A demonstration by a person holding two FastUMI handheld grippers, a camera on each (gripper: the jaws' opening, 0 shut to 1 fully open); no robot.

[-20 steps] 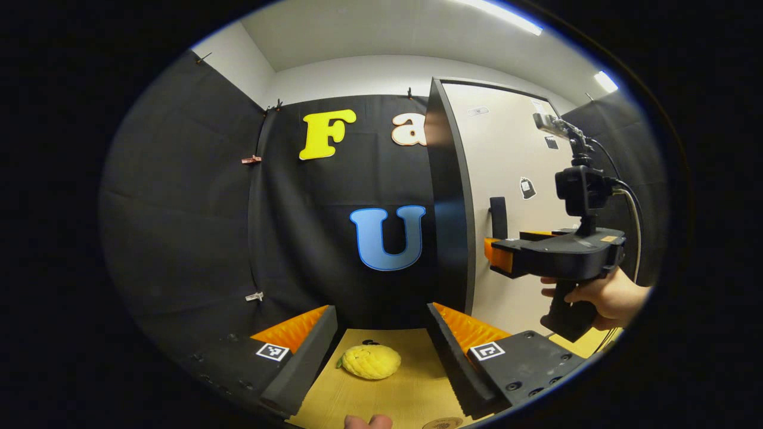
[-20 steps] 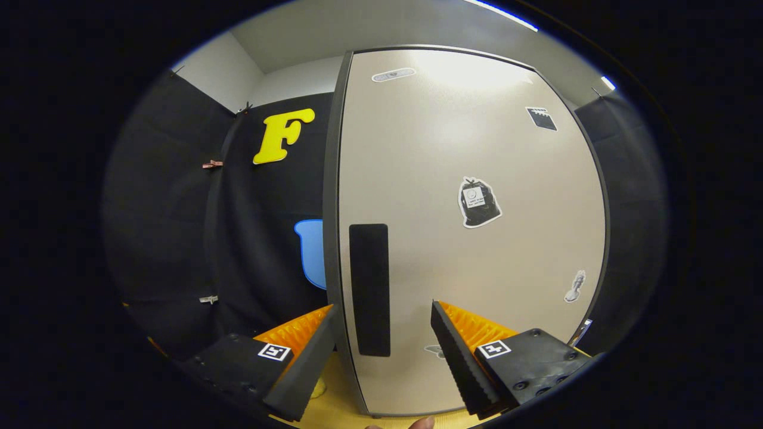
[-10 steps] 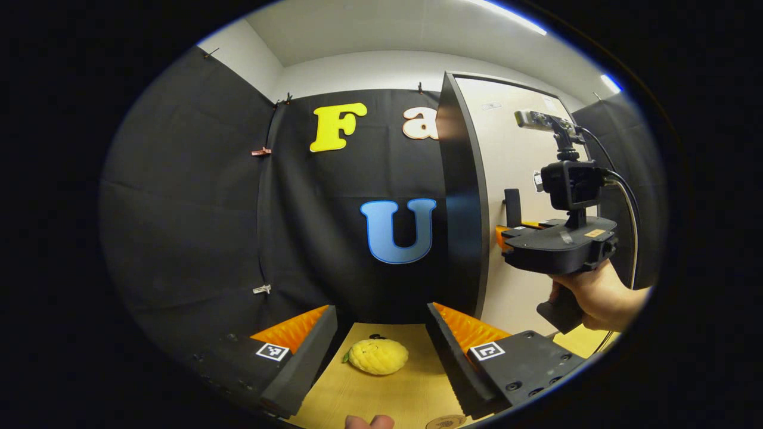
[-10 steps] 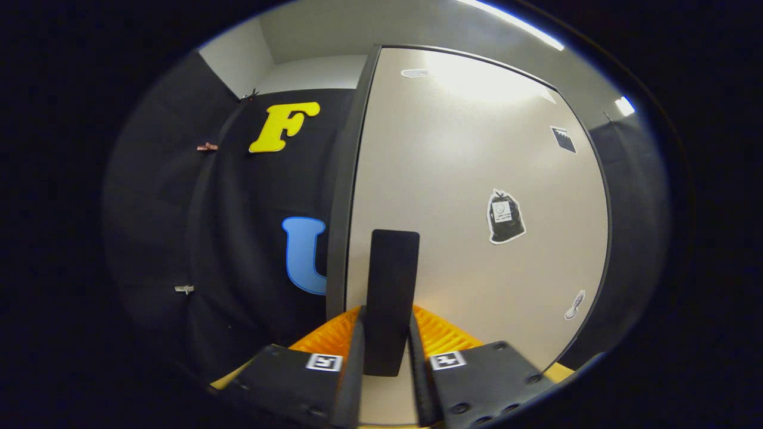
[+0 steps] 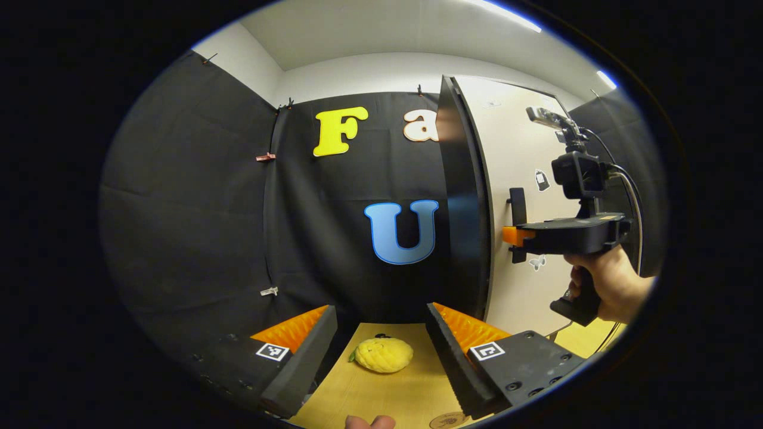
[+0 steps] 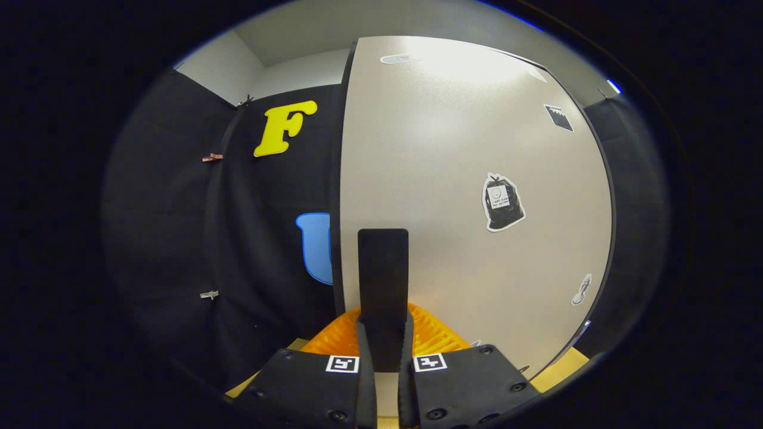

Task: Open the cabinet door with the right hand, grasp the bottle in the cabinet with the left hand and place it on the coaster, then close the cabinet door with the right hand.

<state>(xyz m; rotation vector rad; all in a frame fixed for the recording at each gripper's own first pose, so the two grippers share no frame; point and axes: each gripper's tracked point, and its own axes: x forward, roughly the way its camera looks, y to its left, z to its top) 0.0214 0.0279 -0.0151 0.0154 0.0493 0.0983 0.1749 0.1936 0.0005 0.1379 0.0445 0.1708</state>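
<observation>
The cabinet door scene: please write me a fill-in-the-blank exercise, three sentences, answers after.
1. The right gripper is shut on the door's black ____.
2. The left gripper has its jaws ____.
3. On the wooden table, between the left gripper's fingers, lies a ____ fruit-like object.

Answers: handle; open; yellow

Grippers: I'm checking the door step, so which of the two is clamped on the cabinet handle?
The right gripper, shut on the dark upright door handle. The left gripper is open over the table, near a yellow toy fruit.
</observation>
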